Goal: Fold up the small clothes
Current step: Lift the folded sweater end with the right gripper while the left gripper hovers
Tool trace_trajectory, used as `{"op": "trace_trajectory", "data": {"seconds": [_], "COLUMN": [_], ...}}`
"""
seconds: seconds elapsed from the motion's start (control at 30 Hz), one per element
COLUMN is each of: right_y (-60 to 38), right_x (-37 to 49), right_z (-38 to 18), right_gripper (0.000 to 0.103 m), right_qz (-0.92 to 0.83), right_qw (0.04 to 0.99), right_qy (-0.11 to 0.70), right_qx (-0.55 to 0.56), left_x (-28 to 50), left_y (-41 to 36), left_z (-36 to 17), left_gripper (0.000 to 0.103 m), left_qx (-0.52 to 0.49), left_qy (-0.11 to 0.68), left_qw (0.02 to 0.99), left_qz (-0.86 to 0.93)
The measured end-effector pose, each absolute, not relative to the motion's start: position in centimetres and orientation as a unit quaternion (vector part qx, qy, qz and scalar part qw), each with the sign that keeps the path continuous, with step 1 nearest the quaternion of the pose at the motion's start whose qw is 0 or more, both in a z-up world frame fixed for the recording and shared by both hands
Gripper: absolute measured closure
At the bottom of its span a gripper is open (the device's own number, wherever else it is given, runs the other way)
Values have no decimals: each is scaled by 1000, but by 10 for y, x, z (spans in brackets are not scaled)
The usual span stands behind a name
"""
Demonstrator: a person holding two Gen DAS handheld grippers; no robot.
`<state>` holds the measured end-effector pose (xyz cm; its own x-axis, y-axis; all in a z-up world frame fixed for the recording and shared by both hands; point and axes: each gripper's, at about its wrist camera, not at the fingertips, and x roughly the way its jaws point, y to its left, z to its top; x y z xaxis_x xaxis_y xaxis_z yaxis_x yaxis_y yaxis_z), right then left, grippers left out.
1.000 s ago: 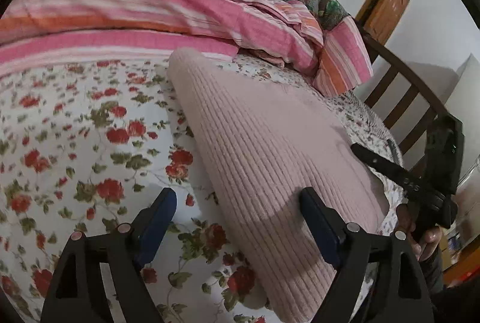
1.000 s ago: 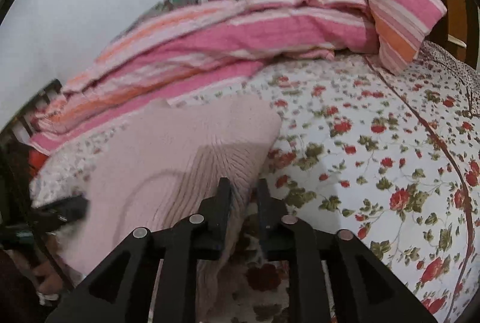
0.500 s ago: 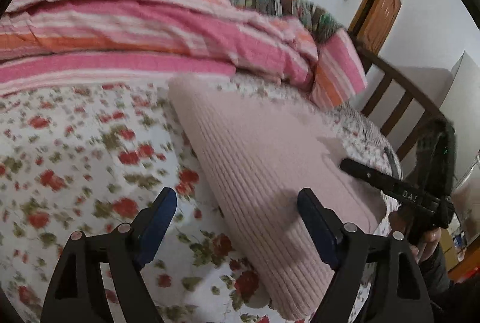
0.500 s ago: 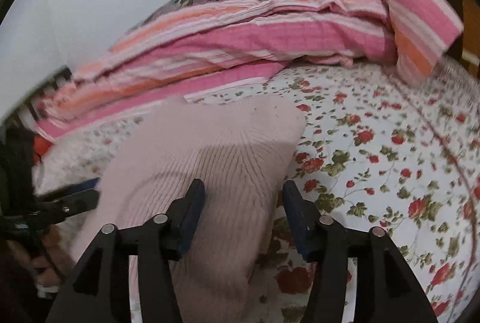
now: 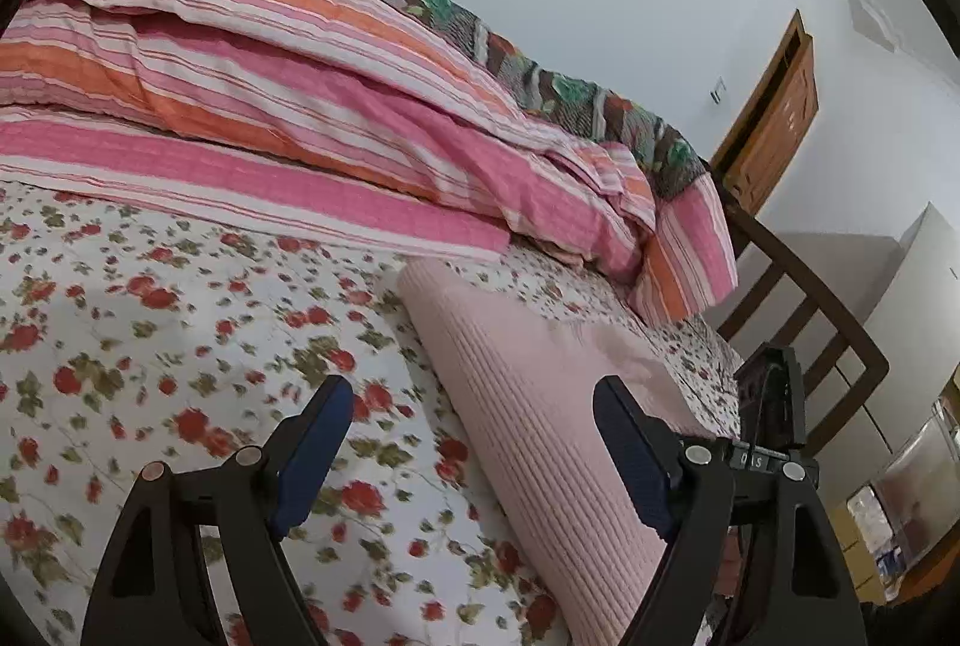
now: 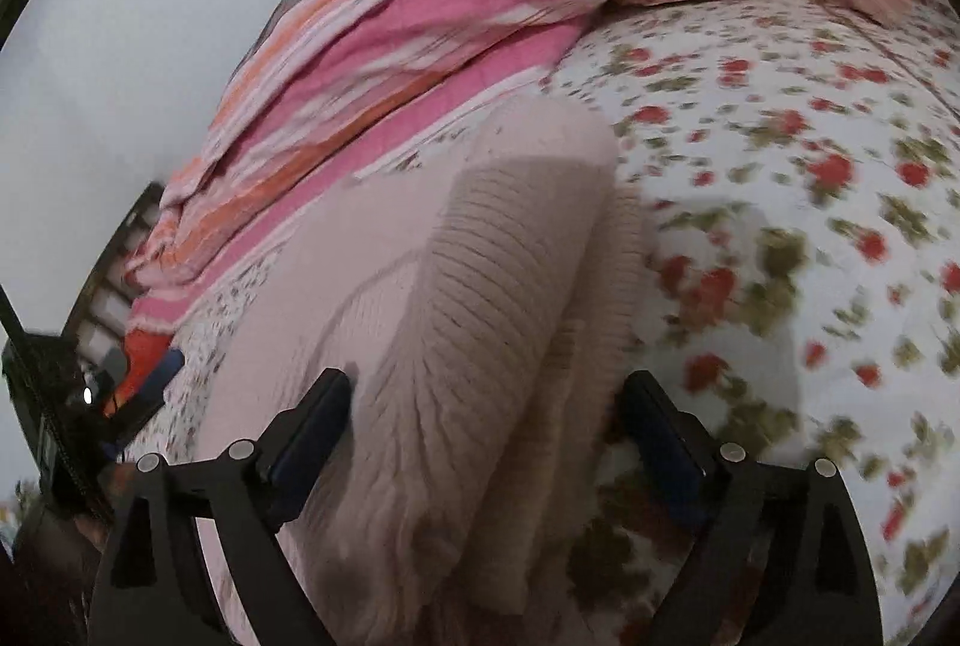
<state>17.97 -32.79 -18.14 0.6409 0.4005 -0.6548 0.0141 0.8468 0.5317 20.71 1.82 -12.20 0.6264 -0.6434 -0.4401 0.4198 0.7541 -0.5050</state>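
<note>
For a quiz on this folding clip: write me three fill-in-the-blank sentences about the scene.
1. The pink sweater lies on a bedsheet printed with red ____.
2. Both the left gripper and the right gripper are ____.
3. The quilt behind the sweater has a ____ pattern.

Missing words: flowers; open; striped

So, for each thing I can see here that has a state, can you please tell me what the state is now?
Pale pink ribbed knit garment: folded, lying flat on the flowered bed sheet.
Pink and orange striped quilt: bunched up along the back of the bed.
Brown wooden door: appears open.
Left hand-held gripper: open, holding nothing.
Right hand-held gripper: open, fingers on either side of the garment's near end.
</note>
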Motion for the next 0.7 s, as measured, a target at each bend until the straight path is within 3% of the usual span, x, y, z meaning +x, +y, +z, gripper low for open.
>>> {"op": "trace_trajectory", "data": {"seconds": [0.03, 0.07, 0.1, 0.13, 0.17, 0.2, 0.4, 0.7], "right_y": [-326, -325, -324, -323, -325, -326, -320, -278], "right_x": [184, 186, 188, 189, 189, 189, 163, 156], "right_z": [-183, -184, -184, -184, -183, -182, -130, -41], "right_gripper": [13, 21, 36, 39, 56, 60, 65, 66], "right_qz": [121, 125, 139, 156, 159, 170, 178, 75], "right_qw": [865, 863, 859, 851, 846, 841, 869, 931], "right_qy": [415, 417, 421, 426, 427, 427, 353, 292], "right_qx": [255, 255, 257, 266, 277, 287, 298, 205], "left_x": [209, 210, 211, 212, 213, 213, 212, 210], "left_y": [21, 24, 25, 28, 30, 32, 45, 80], "left_z": [-122, -122, -122, -122, -122, -122, -122, -116], "left_gripper": [23, 23, 23, 23, 23, 23, 23, 23], "left_qx": [-181, -184, -187, -190, -193, -195, -205, -237], "left_qy": [309, 308, 309, 309, 309, 309, 306, 293], "left_qw": [885, 885, 885, 884, 884, 884, 886, 888], "left_qz": [-297, -296, -295, -294, -292, -290, -281, -263]}}
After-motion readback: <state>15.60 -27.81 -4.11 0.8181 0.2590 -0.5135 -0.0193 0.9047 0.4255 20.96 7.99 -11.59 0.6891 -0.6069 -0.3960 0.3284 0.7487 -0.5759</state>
